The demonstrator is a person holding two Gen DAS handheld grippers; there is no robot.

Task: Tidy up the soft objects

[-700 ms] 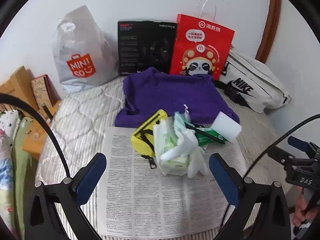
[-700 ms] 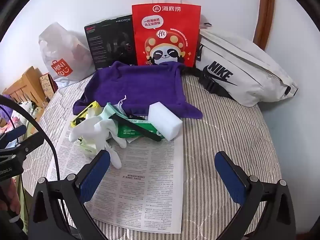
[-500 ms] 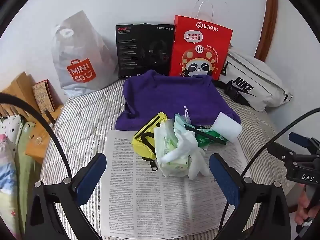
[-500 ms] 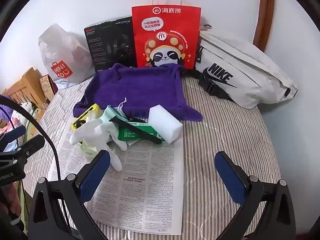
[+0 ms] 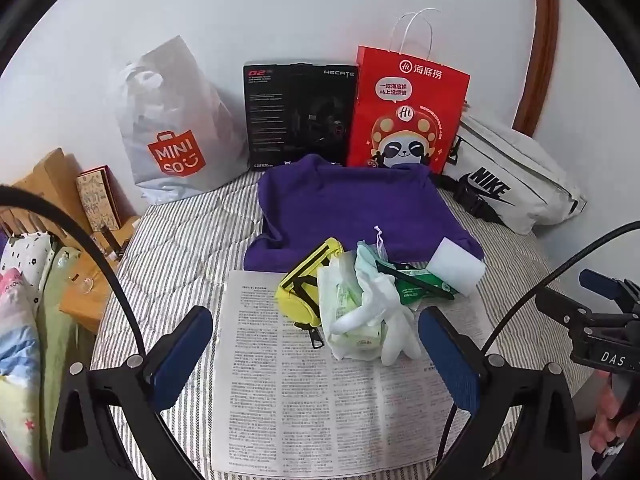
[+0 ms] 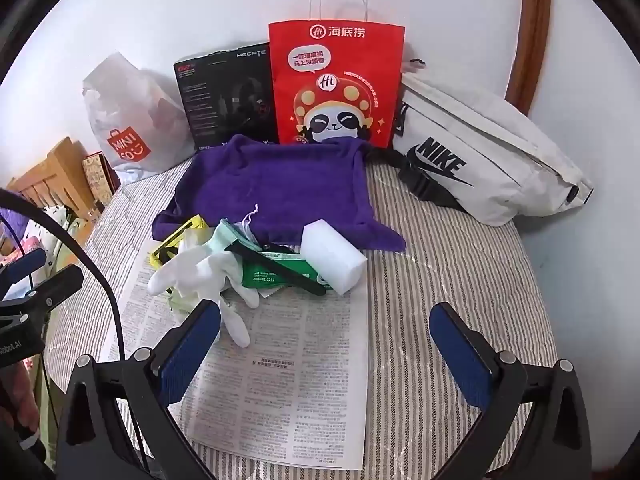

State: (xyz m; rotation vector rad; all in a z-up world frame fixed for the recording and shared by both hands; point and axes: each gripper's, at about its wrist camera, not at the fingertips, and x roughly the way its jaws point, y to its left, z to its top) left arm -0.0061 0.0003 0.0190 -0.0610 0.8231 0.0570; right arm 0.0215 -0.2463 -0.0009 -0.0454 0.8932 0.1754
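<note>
Landmark: newspaper sheet (image 5: 320,396), flat, dense grey print, lying on a striped quilted bed cover (image 5: 168,248).

Heap of soft things sits on the newspaper's far edge. Nearest part of it: white fabric glove (image 5: 384,320), limp, fingers splayed toward the camera, draped over a crinkled pale-green wipes pack (image 5: 344,308). Left of the glove: yellow pouch (image 5: 308,280), smooth fabric, black strap and zipper pull hanging onto the paper. Right of the glove: glossy green packet (image 6: 280,272) with a thin black strip lying across it. At the heap's right end: white sponge block (image 6: 332,256), rectangular, matte, foamy, touching the packet and overlapping the paper's far right corner.

Beyond the newspaper: purple towel (image 5: 352,208), fuzzy, loosely folded, its near edge under the heap. Behind the towel, against the white wall, left to right: grey plastic shopping bag (image 5: 172,128), crumpled; black cardboard box (image 5: 296,116); red paper bag (image 5: 404,116) with white cord handles; off-white fabric waist bag (image 5: 516,184), black buckle strap.

Left gripper (image 5: 316,356): blue ribbed pads spread wide, nothing between them, hovering over the newspaper's near half, tilted down. Right gripper (image 6: 328,352): likewise spread wide and empty, above the paper's right edge.
</note>
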